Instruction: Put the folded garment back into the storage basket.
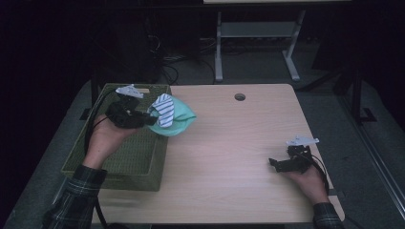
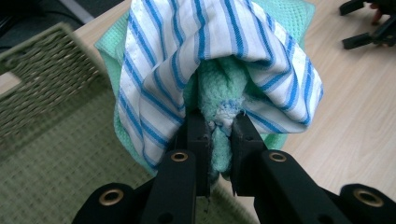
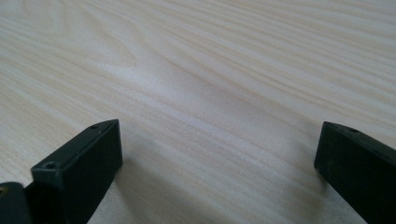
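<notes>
At the left of the high view, a green woven basket [image 1: 138, 157] is seen at the left edge of the wooden table [image 1: 229, 157], and the left hand [image 1: 102, 140] is held above it. The left gripper [image 1: 143, 117] is carried in that hand and is pointed toward the table's middle. In the left gripper view, its jaws are seen drawn close together, and a fold of cloth is pinched between them. Two cloths are bunched there: a mint-green towel [image 2: 219, 116] is caught directly in the jaws, and a blue-and-white striped cloth [image 2: 159, 79] is draped over and around it. From above, the bundle is seen held over the basket's right rim, with the mint-green towel [image 1: 181, 117] bulging out toward the table and the striped cloth [image 1: 164, 109] lying against its left side.

Further right, bare tabletop and a round cable hole [image 1: 239, 97] near the far edge are seen. At the right, the right gripper [image 1: 274, 163] is held low over the table in the right hand [image 1: 310, 181], well apart from the cloths. In the right gripper view its jaws are spread wide, and nothing but wood grain is seen between them.
</notes>
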`<state>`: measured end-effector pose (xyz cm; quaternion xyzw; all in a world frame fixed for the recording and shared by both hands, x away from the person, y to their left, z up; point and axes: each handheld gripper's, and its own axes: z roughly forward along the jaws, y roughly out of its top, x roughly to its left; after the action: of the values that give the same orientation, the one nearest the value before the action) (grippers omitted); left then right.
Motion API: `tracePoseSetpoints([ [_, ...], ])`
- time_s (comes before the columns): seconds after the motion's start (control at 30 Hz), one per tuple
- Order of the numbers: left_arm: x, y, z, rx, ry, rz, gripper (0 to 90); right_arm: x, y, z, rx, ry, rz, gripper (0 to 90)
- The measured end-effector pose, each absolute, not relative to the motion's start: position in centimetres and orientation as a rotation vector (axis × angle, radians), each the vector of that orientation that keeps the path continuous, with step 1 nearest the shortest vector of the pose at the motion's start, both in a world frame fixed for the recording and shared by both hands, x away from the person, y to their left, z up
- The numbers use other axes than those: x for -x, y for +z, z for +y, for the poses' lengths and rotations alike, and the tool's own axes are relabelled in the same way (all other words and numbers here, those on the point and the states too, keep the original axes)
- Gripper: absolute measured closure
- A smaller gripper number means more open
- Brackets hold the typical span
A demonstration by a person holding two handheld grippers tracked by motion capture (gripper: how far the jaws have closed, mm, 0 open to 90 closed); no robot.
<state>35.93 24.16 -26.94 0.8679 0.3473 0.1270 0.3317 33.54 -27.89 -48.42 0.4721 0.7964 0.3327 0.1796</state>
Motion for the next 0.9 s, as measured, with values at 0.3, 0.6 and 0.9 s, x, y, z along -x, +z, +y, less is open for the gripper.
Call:
tracePoseSetpoints([
  [0.3, -35.8, -27.4, 27.0, -2.244, 0.388, 1.0, 80.4, -33.5, -48.4, -27.9, -1.334, 0.94, 2.251, 0.4],
  [0.6, -36.0, -28.9, 29.4, -2.204, 0.397, 1.105, 80.4, -33.5, -48.4, -27.9, -1.333, 0.94, 2.25, 0.4],
  [0.9, -36.3, -30.6, 31.4, -2.178, 0.432, 1.203, 80.4, -33.5, -48.4, -27.9, -1.333, 0.94, 2.25, 0.4],
])
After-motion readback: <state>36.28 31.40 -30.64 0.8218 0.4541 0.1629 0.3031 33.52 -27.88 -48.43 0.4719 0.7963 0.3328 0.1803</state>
